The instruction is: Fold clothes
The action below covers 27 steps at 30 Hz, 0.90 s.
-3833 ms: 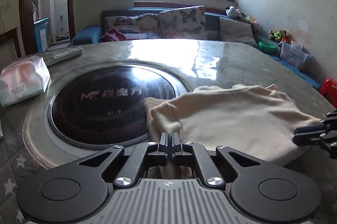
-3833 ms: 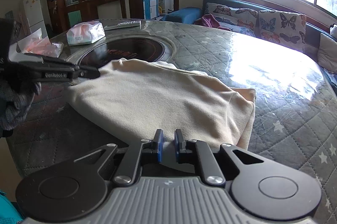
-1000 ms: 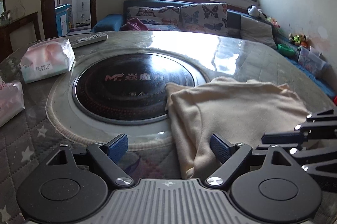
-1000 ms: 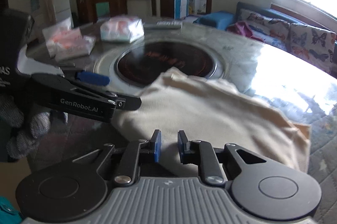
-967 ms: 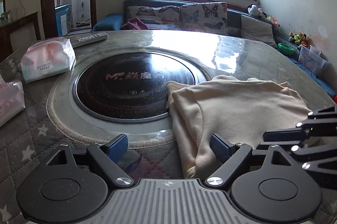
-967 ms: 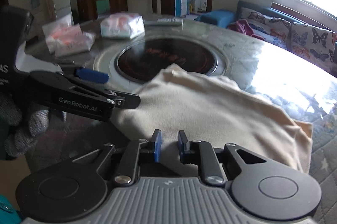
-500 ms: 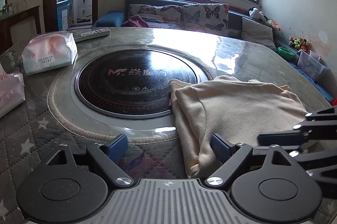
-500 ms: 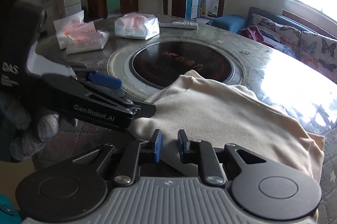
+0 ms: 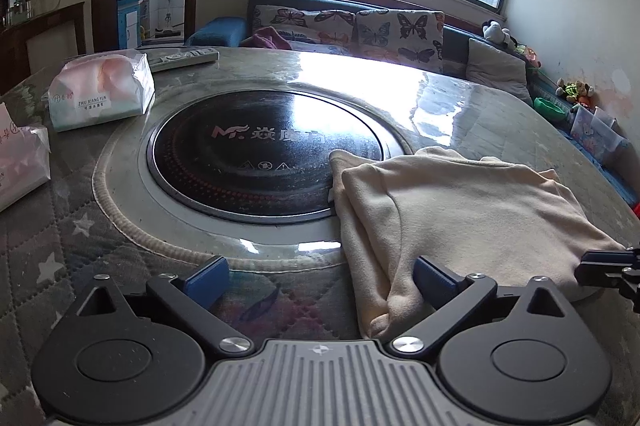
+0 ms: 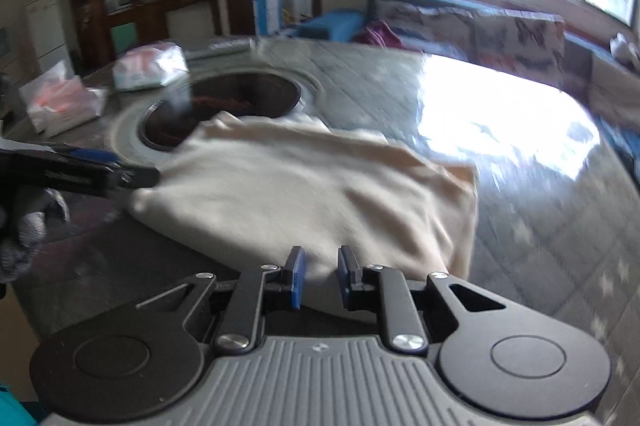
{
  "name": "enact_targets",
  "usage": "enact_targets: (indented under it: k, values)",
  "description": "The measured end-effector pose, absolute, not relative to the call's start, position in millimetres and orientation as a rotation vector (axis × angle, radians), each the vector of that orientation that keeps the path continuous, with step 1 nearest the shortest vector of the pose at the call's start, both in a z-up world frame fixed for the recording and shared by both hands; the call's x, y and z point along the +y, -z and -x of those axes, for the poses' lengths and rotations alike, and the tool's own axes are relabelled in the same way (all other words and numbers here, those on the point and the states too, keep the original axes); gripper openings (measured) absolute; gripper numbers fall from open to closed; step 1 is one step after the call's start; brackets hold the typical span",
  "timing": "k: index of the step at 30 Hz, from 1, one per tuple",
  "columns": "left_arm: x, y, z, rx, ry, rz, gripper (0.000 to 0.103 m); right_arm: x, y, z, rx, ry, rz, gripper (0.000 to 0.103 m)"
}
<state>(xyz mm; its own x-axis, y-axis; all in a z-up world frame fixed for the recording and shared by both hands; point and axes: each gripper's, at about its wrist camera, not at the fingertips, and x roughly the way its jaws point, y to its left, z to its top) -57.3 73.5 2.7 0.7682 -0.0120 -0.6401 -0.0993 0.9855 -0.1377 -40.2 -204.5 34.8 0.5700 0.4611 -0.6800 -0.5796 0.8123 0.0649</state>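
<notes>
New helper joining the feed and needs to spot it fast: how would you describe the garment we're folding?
Start at the big round table and its black circular cooktop in the middle. Just right of it lies the cream garment, folded flat, one corner overlapping the glass. It is the only cloth there; the tissue packs on the far left are plastic-wrapped with pink print.

Home living room, butterfly-cushioned sofa (image 9: 348, 26), round table (image 9: 460, 106)
</notes>
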Motion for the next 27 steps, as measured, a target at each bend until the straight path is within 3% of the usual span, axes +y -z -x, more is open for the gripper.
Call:
enact_targets:
  k: [27]
  values:
    - [72, -1, 54, 0.715, -0.049, 0.167, 0.103, -235, -35, 8, 0.758, -0.509, 0.086, 0.017]
